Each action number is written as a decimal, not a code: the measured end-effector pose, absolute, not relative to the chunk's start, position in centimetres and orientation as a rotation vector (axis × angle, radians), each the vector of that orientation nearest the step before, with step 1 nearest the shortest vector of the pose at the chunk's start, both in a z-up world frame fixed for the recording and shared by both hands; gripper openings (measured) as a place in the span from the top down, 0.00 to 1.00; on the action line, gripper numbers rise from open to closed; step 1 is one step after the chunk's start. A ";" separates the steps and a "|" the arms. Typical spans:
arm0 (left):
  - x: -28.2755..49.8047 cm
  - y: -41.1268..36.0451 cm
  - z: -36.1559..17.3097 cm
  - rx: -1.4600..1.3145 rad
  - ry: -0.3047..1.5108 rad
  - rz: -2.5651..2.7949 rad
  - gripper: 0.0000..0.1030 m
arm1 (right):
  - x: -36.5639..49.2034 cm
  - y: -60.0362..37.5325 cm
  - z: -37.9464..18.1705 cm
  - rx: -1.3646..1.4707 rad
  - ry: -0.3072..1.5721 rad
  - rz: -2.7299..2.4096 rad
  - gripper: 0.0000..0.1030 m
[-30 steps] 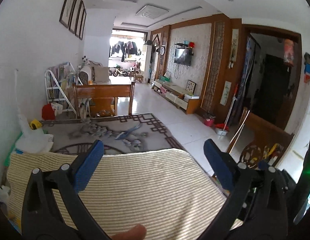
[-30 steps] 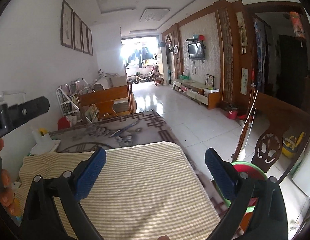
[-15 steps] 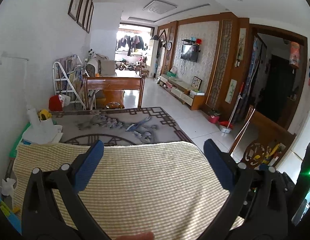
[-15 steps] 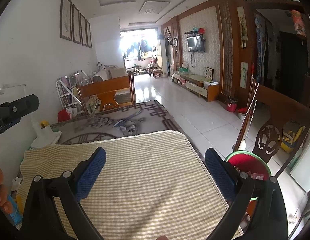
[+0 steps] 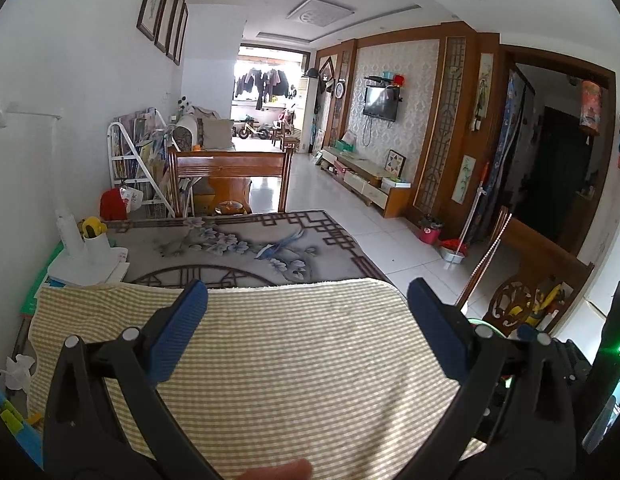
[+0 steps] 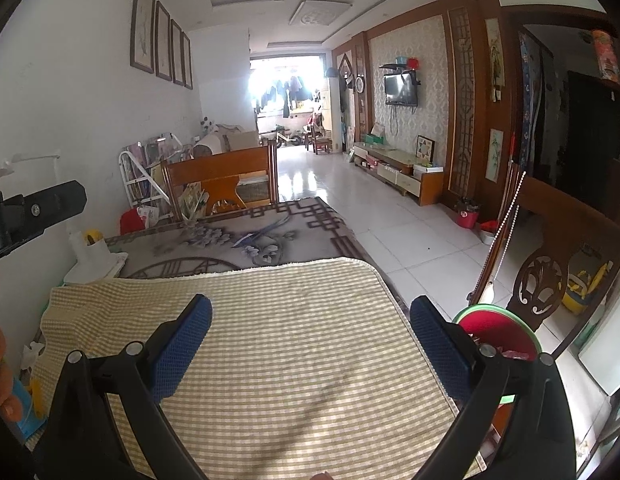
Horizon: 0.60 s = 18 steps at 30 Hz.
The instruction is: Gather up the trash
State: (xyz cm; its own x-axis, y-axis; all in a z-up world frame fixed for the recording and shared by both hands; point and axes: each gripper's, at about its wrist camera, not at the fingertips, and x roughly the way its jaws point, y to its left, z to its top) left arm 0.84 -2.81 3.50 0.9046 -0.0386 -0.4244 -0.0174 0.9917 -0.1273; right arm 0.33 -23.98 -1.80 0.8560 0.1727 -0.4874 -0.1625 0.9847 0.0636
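My left gripper [image 5: 308, 300] is open and empty above a yellow checked cloth [image 5: 286, 360] on the table. My right gripper [image 6: 310, 316] is open and empty above the same cloth [image 6: 286, 344]. A red trash bin with a green rim [image 6: 498, 332] stands on the floor just right of the table, beside my right gripper's right finger. A crumpled white paper [image 5: 18, 372] lies at the table's left edge; it also shows in the right wrist view [image 6: 30, 354]. No trash shows between the fingers.
A white desk lamp base with a yellow item [image 5: 86, 256] stands on the grey patterned tablecloth [image 5: 238, 248] at the left. Wooden chairs stand at the far end [image 5: 230, 180] and at the right [image 6: 550, 264]. The tiled floor [image 6: 390, 224] stretches to the right.
Both views have tilted down and drawn back a little, so more of the checked cloth and the red bin show. Both grippers stay open and empty.
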 end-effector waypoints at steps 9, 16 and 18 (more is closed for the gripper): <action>1.0 -2.8 3.3 -0.128 0.445 -0.012 0.05 | 0.5 -24.0 -1.9 0.016 0.527 0.174 0.07; 1.1 -2.7 3.2 -0.130 0.446 -0.015 0.05 | 0.7 -24.0 -1.9 0.013 0.528 0.174 0.07; 1.1 -2.7 3.2 -0.131 0.447 -0.014 0.05 | 0.7 -24.0 -1.9 0.013 0.528 0.174 0.07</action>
